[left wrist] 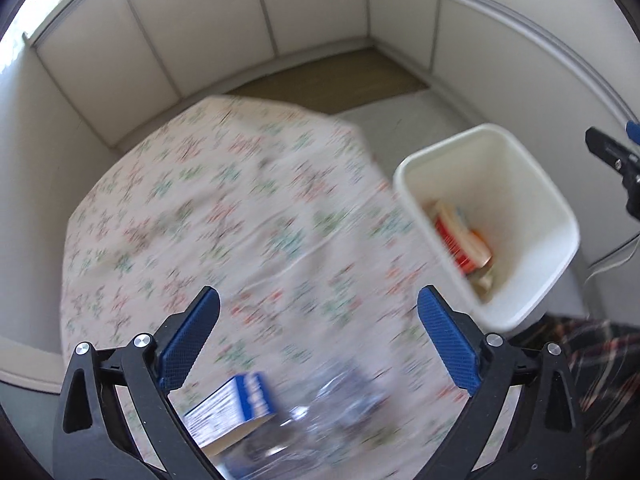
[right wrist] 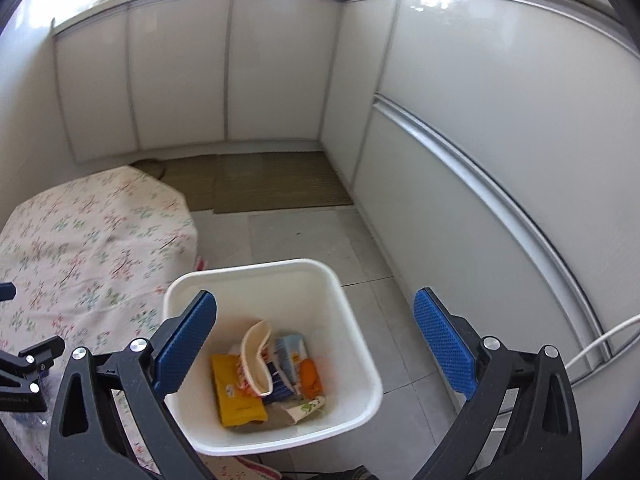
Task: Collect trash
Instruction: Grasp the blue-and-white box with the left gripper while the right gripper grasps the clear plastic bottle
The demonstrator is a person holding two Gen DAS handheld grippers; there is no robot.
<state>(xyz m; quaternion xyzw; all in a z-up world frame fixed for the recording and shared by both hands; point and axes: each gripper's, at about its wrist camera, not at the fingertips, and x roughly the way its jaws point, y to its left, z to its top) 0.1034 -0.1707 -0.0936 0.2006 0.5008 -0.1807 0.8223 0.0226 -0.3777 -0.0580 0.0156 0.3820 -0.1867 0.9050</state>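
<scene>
My left gripper [left wrist: 318, 312] is open and empty above a table with a floral cloth [left wrist: 200, 208]. Below its fingers lie a blue and white carton [left wrist: 236, 408] and a crumpled clear plastic piece [left wrist: 336, 404], both blurred. A white trash bin [left wrist: 532, 184] stands on the floor right of the table, holding a red and orange wrapper [left wrist: 460, 244]. My right gripper [right wrist: 316, 316] is open and empty above the same bin [right wrist: 348, 320], which holds a yellow packet [right wrist: 236, 396], a cream cup [right wrist: 256, 356] and other wrappers.
White cabinet doors [right wrist: 180, 72] line the back and right walls. A brown mat [right wrist: 260, 180] lies on the tiled floor by them. A white cable [right wrist: 608, 336] runs along the right cabinet. The left gripper's body [right wrist: 28, 372] shows at the left edge of the right wrist view.
</scene>
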